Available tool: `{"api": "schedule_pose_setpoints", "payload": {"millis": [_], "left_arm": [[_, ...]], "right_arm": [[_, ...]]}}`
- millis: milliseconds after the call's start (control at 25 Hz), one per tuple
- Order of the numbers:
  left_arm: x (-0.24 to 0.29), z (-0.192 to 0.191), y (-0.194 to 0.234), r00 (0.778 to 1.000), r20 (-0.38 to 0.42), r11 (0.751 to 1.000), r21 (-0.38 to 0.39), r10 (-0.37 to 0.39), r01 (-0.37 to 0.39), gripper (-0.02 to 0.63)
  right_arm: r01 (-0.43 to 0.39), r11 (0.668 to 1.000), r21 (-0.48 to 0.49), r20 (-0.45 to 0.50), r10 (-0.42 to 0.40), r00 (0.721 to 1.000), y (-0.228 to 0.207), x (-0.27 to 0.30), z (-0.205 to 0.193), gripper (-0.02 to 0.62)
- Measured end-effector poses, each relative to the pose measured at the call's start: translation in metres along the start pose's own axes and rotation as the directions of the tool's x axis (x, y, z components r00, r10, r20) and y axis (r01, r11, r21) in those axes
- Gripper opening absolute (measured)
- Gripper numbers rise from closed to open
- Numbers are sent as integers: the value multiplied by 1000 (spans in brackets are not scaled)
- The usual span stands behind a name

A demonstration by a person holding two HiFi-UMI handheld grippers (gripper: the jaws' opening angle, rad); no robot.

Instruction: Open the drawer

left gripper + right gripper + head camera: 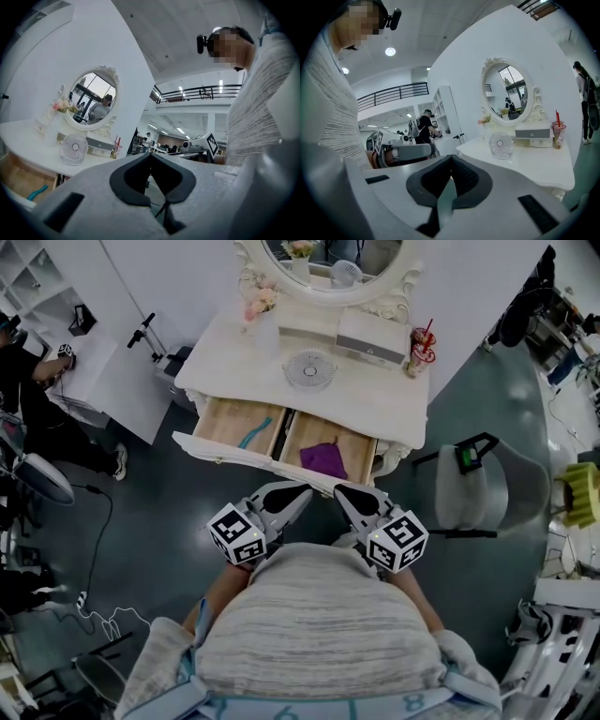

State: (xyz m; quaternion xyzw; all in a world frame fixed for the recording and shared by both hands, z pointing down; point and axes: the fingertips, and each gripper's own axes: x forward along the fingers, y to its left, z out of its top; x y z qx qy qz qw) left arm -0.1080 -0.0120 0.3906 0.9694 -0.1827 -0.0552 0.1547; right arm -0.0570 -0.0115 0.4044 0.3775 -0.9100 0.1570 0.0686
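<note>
Left tongs [298,489] and right tongs [347,491] both pinched shut, empty, side by side just before the drawer [220,451] front. Drawer pulled out from the white table [375,390]; teal strip [251,435] in one compartment, purple cloth [325,460] in the other.

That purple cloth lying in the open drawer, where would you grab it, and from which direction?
Probably pinch the purple cloth near its middle, coming straight down from above. It lies loosely bunched on the floor of the open drawer, whose walls block a sideways approach, while its top is uncovered.
</note>
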Motion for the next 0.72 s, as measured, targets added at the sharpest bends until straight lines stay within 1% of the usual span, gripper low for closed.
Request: {"api": "schedule_pose_setpoints", "payload": {"millis": [400, 720], "left_arm": [[3, 0, 0, 1000, 13, 1000, -18, 3, -3, 12], [6, -3, 1, 1000, 15, 1000, -23, -10, 10, 13]], "right_arm": [[-5, 1000, -3, -8, 4, 1000, -2, 1, -1, 8], [-6, 1000, -2, -22, 6, 1000, -3, 1, -2, 8]]}}
